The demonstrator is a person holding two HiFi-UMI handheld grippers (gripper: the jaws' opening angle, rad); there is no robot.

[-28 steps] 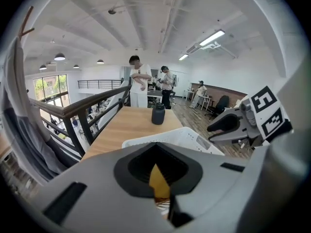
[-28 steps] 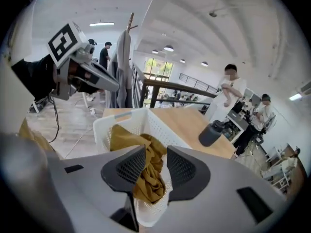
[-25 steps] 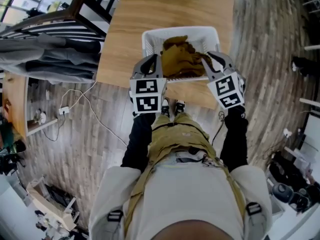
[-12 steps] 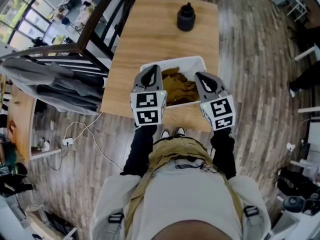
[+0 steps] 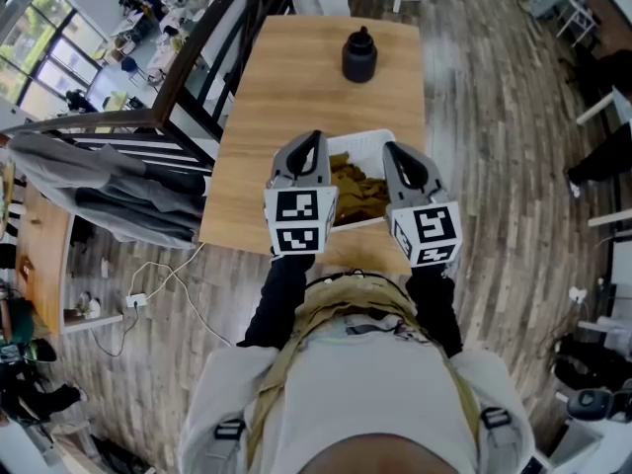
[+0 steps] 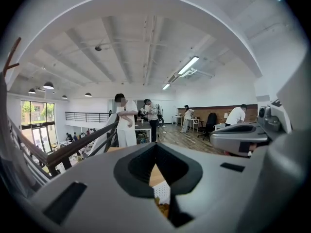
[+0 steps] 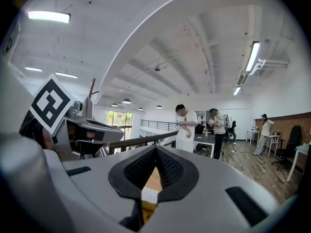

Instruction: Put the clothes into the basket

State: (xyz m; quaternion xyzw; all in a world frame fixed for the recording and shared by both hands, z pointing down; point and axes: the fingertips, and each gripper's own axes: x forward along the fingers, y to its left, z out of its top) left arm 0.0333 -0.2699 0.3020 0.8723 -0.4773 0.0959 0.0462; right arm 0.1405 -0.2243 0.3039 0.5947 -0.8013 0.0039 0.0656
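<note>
Currently held: nothing. Your left gripper [image 5: 313,138] is clenched shut and empty, and your right gripper [image 5: 394,149] is the same.
Jaw check: each gripper view shows the pads meeting at the tips, with only a sliver of table and basket visible through the gap below.
Clothes: the mustard-brown clothes [image 5: 357,188] lie bunched inside the white basket [image 5: 369,135], with nothing hanging over the rim that shows.
Basket place: it's on the wooden table [image 5: 296,77] near its front edge, at 12 o'clock from you.
Key relation: in the head view the basket lies between your two grippers. The clothes are at about 3 o'clock from the left jaws and 9 o'clock from the right jaws.
Height: both grippers look raised clear of the basket and touch neither it nor the cloth.
Long axis: the basket seems to run 9-to-3 across you, but its ends are hidden behind the grippers, so treat that as a guess.
Nearer hand: neither, they're about level.
Other items: a black bottle [image 5: 359,55] sits at 12 o'clock at the far end of the table, well apart from the basket.
Off-table: grey fabric [image 5: 99,181] is draped on the railing at 9 o'clock. You can't tell whether it counts.
Task read: the table load looks done.
</note>
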